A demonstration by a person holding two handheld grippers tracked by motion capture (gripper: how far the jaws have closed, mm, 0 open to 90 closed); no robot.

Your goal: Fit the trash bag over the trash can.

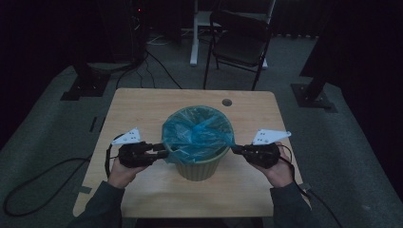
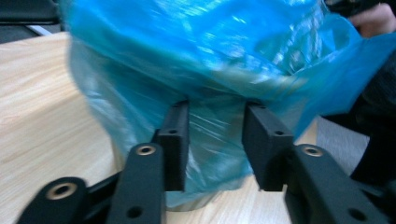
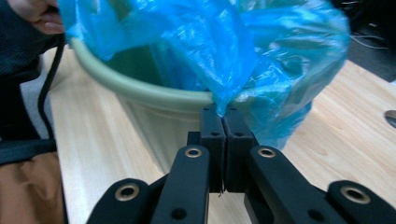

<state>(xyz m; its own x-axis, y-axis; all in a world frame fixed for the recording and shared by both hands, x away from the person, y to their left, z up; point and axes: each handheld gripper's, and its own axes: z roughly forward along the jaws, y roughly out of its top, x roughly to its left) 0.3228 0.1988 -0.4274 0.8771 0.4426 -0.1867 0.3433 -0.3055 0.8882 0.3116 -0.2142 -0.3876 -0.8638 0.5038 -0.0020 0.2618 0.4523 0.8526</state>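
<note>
Standing on the pale wooden table (image 1: 142,107), near its middle, is a green ribbed bin (image 1: 197,166) lined with a blue plastic bag (image 1: 197,130). Bag film is draped over the rim and hangs down the outside wall on the person's left; on the right, a stretch of green rim (image 3: 140,88) shows bare where the film has been drawn up.

Behind the table, on grey carpet: a black folding chair (image 1: 240,40) and dark stands to either side. Round cable hole (image 1: 226,102) in the table's far edge, just beyond the bin.

Left gripper (image 1: 164,153) is level with the upper bin wall, at its left side. Fingers (image 2: 173,140) stand partly apart, with loose blue film hanging between them; pads do not visibly press on it. Picture is blurred here.

Right gripper (image 1: 234,149) is at the bin's right side, level with the rim. Fingers (image 3: 212,135) are pressed fully together, pinching a gathered corner of the bag, which rises taut from the tips toward the bin mouth.

Grey three-cornered plates sit on top of both grippers; a cable trails from each toward the table's near edge.
</note>
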